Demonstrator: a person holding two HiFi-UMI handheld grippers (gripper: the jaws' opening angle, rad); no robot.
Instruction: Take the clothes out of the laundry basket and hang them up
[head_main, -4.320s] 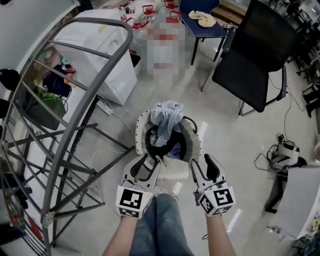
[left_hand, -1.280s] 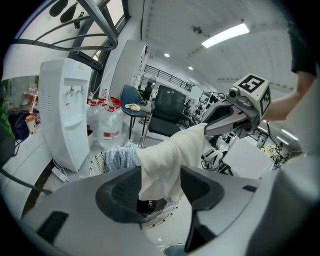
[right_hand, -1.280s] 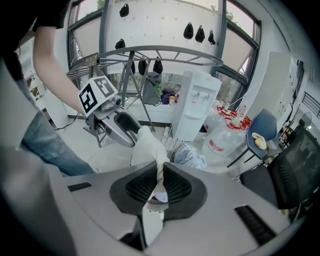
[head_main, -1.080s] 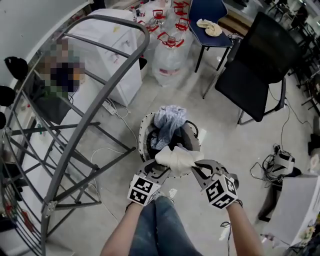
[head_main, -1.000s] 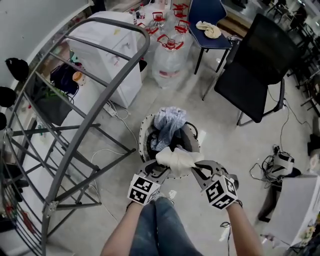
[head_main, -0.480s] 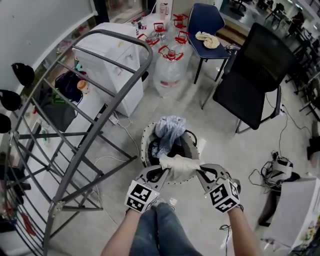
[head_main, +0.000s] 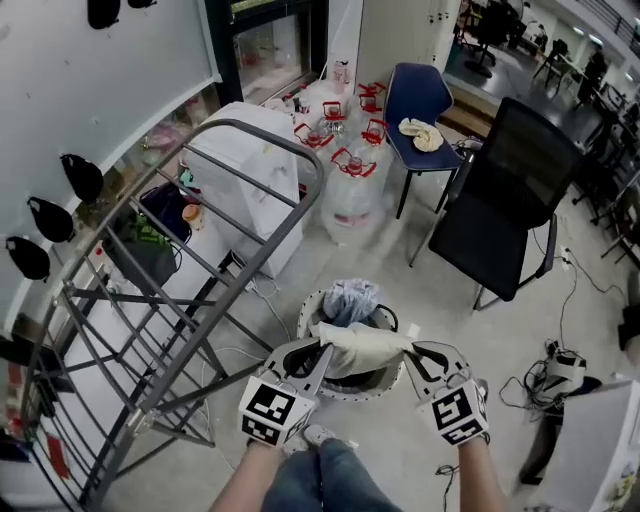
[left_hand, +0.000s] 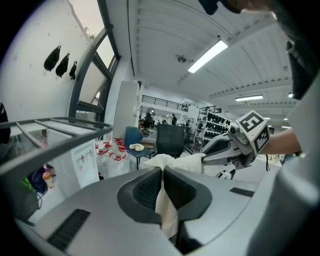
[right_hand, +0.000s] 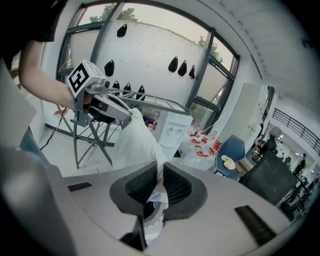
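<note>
I hold a cream garment (head_main: 362, 345) stretched between both grippers, above the near rim of the laundry basket (head_main: 380, 386). The left gripper (head_main: 318, 350) is clamped on the garment's left end, and the right gripper (head_main: 412, 352) on its right end. A blue-grey cloth (head_main: 350, 298) lies heaped in the basket. The drying rack (head_main: 250, 135) stands to the left.

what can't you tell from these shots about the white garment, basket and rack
1. White garment: its type; bunched between left gripper and right gripper in every view.
2. Laundry basket: what's left inside; head view, garment covers it.
3. Drying rack: its lower left; head view's edge cuts it off.
</note>
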